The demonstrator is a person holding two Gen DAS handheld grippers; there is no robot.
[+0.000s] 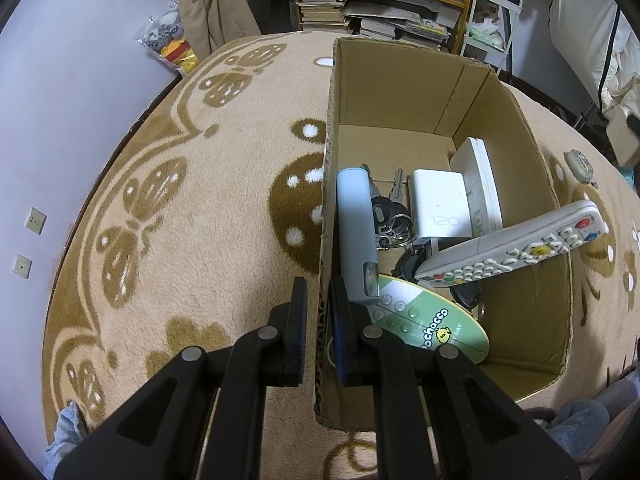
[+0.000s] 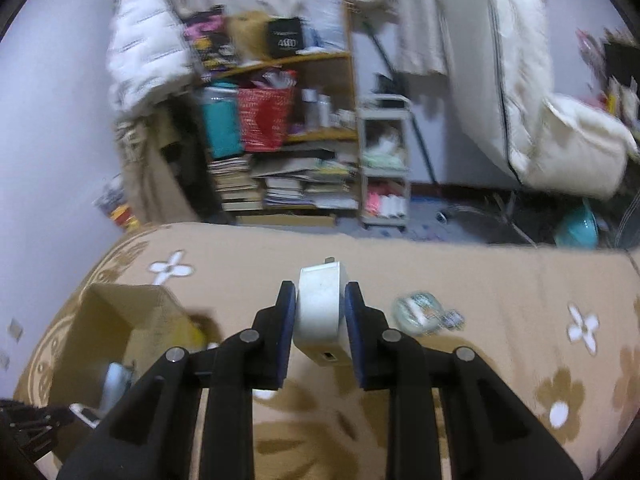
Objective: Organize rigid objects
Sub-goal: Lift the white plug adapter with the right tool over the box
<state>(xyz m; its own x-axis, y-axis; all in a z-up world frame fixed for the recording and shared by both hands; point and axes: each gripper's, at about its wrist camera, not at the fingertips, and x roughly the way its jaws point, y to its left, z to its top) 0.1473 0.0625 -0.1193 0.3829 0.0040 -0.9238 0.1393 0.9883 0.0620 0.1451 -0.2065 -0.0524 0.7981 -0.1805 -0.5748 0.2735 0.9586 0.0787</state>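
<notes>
Left hand-held gripper (image 1: 319, 312) clamped on the near left wall of the cardboard box (image 1: 516, 120), steadying it. Right hand-held gripper (image 2: 320, 312) clamped on a white charger (image 2: 320, 308), mid-frame above the blanket, box at lower left. Risks: remote (image 1: 516, 246) leans over the right rim and could tip out if bumped; charger's smooth sides may slip during a fast swing.
</notes>
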